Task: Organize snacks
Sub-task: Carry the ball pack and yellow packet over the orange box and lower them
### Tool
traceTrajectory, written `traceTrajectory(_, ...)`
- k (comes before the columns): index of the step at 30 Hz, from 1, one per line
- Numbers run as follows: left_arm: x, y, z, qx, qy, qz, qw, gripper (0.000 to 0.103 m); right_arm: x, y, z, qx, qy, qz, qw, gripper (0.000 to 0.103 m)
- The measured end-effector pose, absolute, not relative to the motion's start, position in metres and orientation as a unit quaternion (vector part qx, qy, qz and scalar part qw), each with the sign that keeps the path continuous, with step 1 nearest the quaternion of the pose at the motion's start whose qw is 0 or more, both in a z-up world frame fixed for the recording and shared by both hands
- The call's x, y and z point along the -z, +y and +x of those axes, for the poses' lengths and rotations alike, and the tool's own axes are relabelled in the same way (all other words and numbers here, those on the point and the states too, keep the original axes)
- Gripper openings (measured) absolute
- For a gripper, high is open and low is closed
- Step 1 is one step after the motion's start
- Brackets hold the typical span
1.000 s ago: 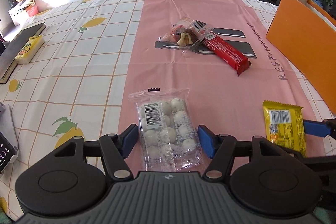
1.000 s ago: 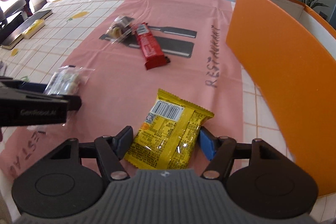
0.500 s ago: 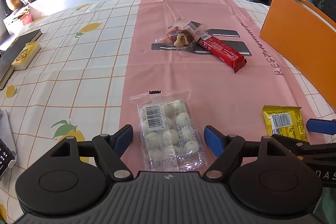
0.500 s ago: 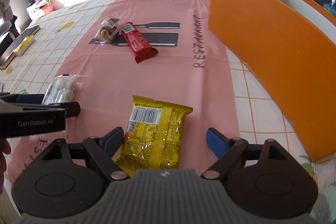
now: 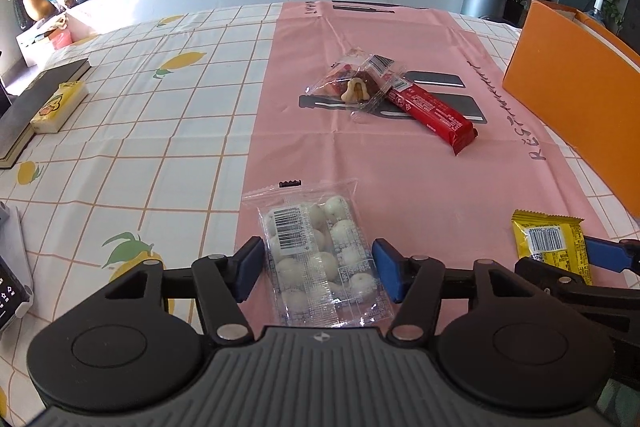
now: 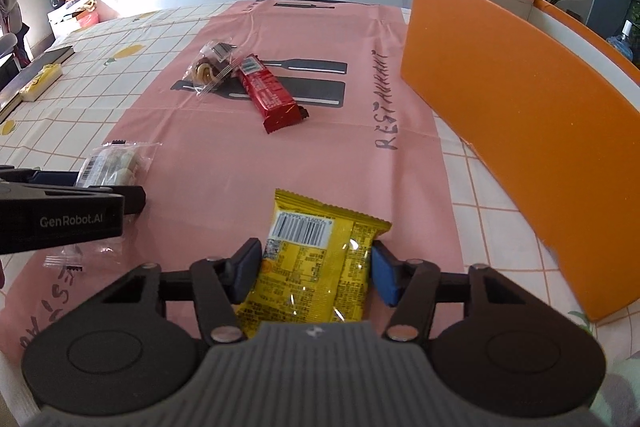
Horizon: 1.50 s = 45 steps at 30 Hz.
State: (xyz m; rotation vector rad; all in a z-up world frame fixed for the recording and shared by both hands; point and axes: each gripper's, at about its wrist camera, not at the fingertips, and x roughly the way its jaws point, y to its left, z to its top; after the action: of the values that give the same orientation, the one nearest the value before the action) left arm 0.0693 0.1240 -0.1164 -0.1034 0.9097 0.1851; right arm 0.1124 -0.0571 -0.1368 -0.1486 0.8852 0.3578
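Left wrist view: left tongs [image 5: 316, 269] closing around the clear bag of white candies [image 5: 320, 255], pads not quite touching. Right tongs [image 6: 316, 271] closing on the yellow packet [image 6: 316, 259], pads at its edges. Both lie on the bench; I'd squeeze mid-pack before lifting.

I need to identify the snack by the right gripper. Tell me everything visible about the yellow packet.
The yellow packet is a glossy, crinkled foil-look wrapper with a serrated top edge, a white barcode label and small print. It lies flat on the pink runner, between the right gripper's blue pads, whose jaws are closing; both pads seem to meet its edges.
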Motion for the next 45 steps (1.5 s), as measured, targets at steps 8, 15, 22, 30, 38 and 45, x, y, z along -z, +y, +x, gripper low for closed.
traceTrajectory(8,0.099,0.115,0.063,-0.091,0.426,-0.058,0.898,0.065,0.126,-0.064,0.106,-0.188,0.413,-0.058,0.889,0.052)
traceTrajectory(15,0.07,0.093,0.057,-0.072,0.411,-0.064,0.907,0.065,0.097,-0.083,0.099,-0.18,0.375,-0.052,0.908,0.052)
traceTrajectory(22,0.037,0.06,0.056,-0.042,0.389,-0.066,0.918,0.065,0.058,-0.115,0.098,-0.202,0.335,-0.031,0.92,0.052)
traceTrajectory(30,-0.002,0.024,0.075,-0.005,0.365,-0.063,0.929,0.065,0.018,-0.157,0.114,-0.218,0.305,-0.053,0.926,0.052)
traceTrajectory(38,-0.025,-0.02,0.117,0.052,0.355,-0.041,0.933,0.065,-0.013,-0.21,0.152,-0.219,0.304,-0.074,0.924,0.052)
traceTrajectory(45,-0.035,-0.06,0.167,0.105,0.347,-0.001,0.932,0.065,-0.019,-0.24,0.193,-0.213,0.31,-0.109,0.92,0.052)
